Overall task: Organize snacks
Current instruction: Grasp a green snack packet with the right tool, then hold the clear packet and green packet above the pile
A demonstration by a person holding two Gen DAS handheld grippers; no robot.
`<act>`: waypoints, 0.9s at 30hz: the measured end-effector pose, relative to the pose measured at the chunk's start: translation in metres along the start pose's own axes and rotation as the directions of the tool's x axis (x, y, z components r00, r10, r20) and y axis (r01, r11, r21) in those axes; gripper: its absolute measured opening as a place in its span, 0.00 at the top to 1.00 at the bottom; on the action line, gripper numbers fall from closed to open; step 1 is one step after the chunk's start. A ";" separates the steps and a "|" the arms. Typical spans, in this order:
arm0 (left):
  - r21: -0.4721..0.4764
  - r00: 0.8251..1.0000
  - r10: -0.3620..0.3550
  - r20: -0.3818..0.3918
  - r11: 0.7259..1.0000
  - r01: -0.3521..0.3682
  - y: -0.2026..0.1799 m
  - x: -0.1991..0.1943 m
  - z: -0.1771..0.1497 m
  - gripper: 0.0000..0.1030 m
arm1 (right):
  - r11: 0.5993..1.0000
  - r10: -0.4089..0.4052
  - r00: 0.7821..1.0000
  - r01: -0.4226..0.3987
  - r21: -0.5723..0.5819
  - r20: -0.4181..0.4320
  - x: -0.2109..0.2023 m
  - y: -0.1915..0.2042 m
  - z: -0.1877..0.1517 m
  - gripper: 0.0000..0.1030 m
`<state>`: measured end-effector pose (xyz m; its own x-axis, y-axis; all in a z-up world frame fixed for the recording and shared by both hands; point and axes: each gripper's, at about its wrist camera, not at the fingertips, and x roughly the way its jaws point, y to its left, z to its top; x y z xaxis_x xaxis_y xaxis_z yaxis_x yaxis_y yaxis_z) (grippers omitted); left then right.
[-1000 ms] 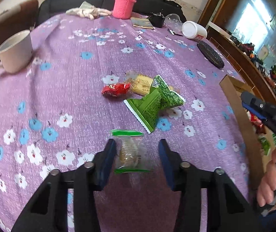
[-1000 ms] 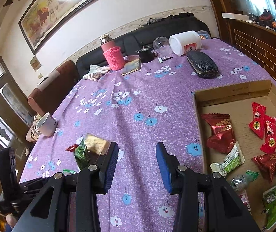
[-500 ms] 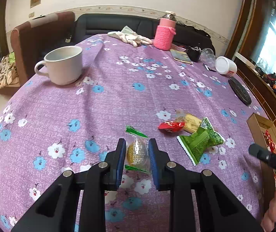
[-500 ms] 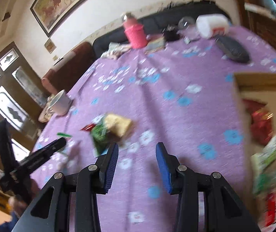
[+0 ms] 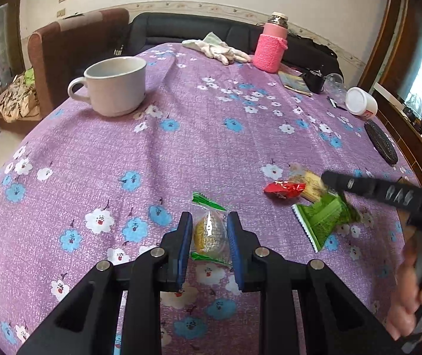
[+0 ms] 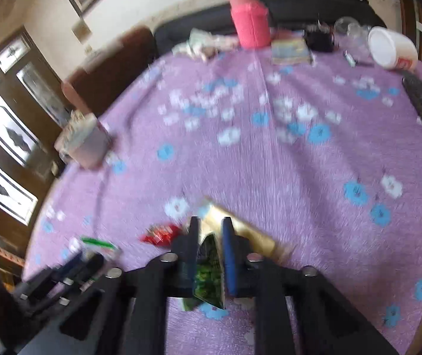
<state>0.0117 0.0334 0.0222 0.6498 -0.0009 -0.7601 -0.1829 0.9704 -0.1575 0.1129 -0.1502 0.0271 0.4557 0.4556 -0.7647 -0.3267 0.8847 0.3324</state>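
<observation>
Left wrist view: left gripper [image 5: 208,230] clamped on clear-wrapped yellow snack [image 5: 209,230] over purple tablecloth [image 5: 181,153] | Right wrist view: right gripper [image 6: 211,244] closed around green snack packet [image 6: 209,272]; red candy [image 6: 160,233] beside.

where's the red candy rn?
Left wrist view: red candy lies on the tablecloth, right of centre, touching the yellow snack, just left of the green packet.

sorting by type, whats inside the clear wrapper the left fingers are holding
A round yellow-brown pastry shows through the clear wrapper. The blue fingers cover its sides, so the wrapper's side edges are hidden.
</observation>
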 end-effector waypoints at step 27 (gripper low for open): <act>0.071 0.997 -0.077 0.006 0.995 0.077 -0.019 -0.005 -0.005 0.77 | 0.945 -0.128 0.992 0.116 -0.305 -0.020 -0.046 0.018 -0.088 0.45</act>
<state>0.0087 0.0143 0.0257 0.6666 -0.0743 -0.7417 -0.0798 0.9822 -0.1701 0.0126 -0.1641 0.0197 0.4770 0.3368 -0.8118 -0.5085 0.8591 0.0577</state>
